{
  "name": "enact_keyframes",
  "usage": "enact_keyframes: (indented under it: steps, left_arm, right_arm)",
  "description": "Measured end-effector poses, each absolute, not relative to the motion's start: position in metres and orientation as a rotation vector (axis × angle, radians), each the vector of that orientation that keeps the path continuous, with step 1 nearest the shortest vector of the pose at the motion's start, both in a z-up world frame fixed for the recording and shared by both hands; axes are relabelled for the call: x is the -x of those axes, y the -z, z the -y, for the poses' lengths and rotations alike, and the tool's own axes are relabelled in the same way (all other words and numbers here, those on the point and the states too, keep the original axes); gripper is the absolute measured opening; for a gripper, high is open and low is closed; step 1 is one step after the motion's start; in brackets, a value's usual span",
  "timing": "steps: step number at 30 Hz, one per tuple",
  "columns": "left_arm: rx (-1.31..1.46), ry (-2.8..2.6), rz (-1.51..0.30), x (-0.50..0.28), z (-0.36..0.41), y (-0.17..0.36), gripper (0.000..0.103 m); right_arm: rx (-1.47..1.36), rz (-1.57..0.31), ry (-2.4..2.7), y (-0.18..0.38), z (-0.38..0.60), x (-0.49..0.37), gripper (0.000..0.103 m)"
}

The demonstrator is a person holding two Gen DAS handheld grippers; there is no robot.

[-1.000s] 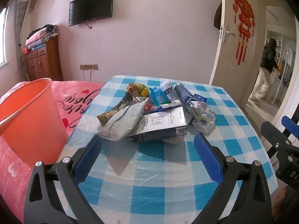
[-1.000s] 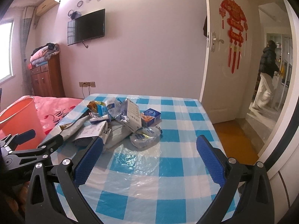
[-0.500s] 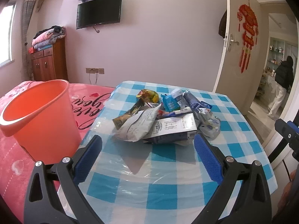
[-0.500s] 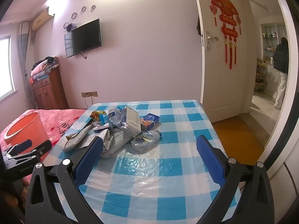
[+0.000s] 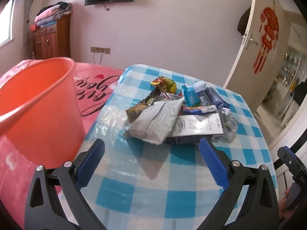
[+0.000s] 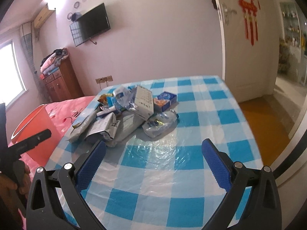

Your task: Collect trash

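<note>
The checked tabletop (image 5: 157, 187) spans beneath both spread, empty grippers: left gripper (image 5: 151, 153), right gripper (image 6: 153, 155). A trash pile (image 5: 178, 115) lies ahead of the fingers; an orange bucket (image 5: 36, 105) stands left, on the bed (image 5: 96, 84).

The table (image 5: 249, 138) wears a blue-and-white checked cloth under clear film; the bucket (image 5: 34, 103) is orange, standing on a pink bed cover (image 5: 92, 84) with black script and red hearts. In the trash pile (image 5: 178, 115), a grey pouch (image 5: 153, 122), a white carton (image 5: 197, 126), a light-blue packet (image 5: 190, 97) and a yellow-green wrapper (image 5: 165, 83); both grippers are black with blue pads (image 5: 213, 161).
</note>
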State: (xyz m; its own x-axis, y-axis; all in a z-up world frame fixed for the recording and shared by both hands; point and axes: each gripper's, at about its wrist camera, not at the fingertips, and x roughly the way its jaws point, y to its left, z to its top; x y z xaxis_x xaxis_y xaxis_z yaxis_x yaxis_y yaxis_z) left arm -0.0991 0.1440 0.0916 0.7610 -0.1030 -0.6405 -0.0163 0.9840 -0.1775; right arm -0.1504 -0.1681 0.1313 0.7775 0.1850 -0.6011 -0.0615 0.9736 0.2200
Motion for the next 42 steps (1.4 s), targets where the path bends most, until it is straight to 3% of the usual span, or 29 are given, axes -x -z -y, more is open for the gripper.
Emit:
enact_keyframes:
  steps: [13,14,16,23,28,42]
  left_arm:
    - [0.112,0.230,-0.853,0.012,-0.136,-0.071,0.099]
    - [0.112,0.239,-0.866,0.006,-0.135,-0.068,0.099]
    - [0.120,0.245,-0.881,-0.003,-0.134,-0.063,0.099]
    - [0.146,0.260,-0.918,-0.024,-0.134,-0.051,0.098]
    - [0.144,0.263,-0.934,-0.030,-0.133,-0.044,0.097]
    - [0.190,0.265,-0.967,-0.034,-0.137,-0.029,0.079]
  right_arm:
    - [-0.392,-0.816,-0.193,-0.091,0.201,0.063,0.096]
    - [-0.400,-0.825,-0.198,-0.087,0.203,0.056,0.094]
    - [-0.430,-0.854,-0.209,-0.080,0.205,0.042,0.075]
    - [-0.507,-0.864,-0.293,-0.083,0.202,0.011,0.075]
    - [-0.590,-0.902,-0.380,-0.090,0.190,-0.024,0.081]
    - [-0.655,-1.014,-0.462,-0.067,0.164,-0.067,0.081]
